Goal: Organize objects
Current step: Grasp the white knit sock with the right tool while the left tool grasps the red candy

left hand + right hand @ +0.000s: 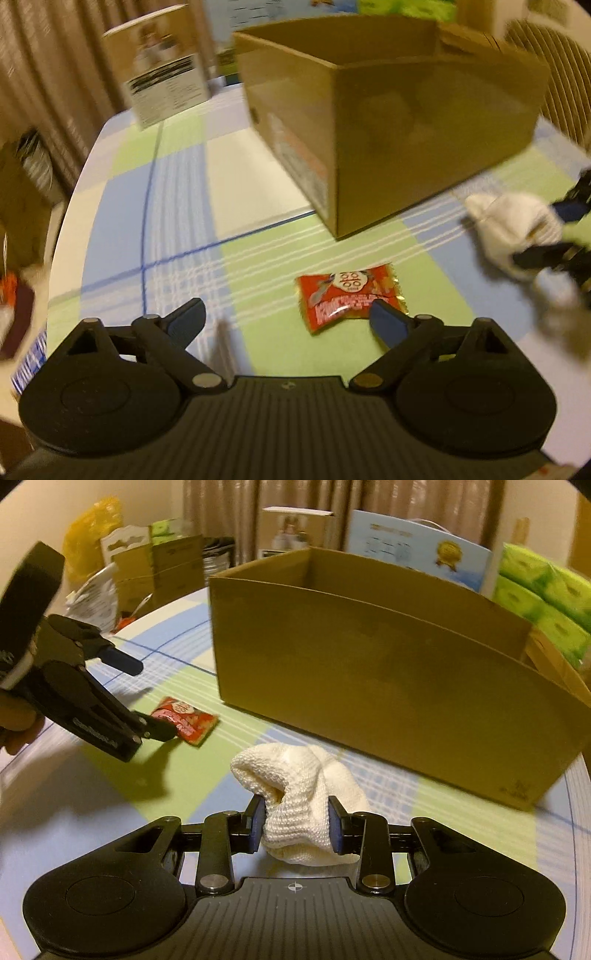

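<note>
A red snack packet (349, 300) lies flat on the checked tablecloth, in front of an open brown cardboard box (388, 122). My left gripper (288, 319) is open just above the cloth, its right fingertip over the packet's near edge. In the right wrist view the left gripper (147, 698) shows open beside the packet (184, 720). My right gripper (297, 825) is shut on a white knitted cloth (303, 782), held in front of the box (369, 686). The cloth (513, 221) also shows at the right of the left wrist view.
The table (177, 206) is round with a blue, green and white cloth. A white product box (166, 74) stands behind on the left. Green tissue packs (543, 594), a blue carton (417, 550) and more boxes (159, 565) stand around the far side.
</note>
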### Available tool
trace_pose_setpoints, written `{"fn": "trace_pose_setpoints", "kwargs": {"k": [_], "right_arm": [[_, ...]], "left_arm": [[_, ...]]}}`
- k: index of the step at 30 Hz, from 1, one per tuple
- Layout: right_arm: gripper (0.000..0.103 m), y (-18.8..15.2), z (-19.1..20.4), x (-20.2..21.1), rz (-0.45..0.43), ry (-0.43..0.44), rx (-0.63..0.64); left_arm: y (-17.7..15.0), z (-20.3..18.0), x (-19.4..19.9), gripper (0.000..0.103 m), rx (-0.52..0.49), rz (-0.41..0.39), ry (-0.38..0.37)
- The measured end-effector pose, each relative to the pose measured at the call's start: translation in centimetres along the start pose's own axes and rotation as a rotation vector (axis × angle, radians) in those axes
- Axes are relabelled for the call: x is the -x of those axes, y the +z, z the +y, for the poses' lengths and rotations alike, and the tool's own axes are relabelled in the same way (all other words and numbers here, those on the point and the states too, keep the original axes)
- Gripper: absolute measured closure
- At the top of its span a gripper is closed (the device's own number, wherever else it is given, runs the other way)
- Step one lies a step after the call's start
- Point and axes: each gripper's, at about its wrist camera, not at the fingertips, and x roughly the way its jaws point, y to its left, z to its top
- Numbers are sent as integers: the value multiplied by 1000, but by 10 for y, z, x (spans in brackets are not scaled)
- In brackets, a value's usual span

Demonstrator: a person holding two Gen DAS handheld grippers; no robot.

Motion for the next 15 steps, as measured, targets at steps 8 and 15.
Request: {"fn": "trace_pose_setpoints", "kwargs": {"k": [8,15], "right_arm": [[71,-3,-7,10,-13,1,-66],[71,-17,-16,26,-10,-36,-87]], "left_arm": [[9,-14,-13,35,-35,-7,-63],[14,-30,-6,73,-10,35,-122]]}}
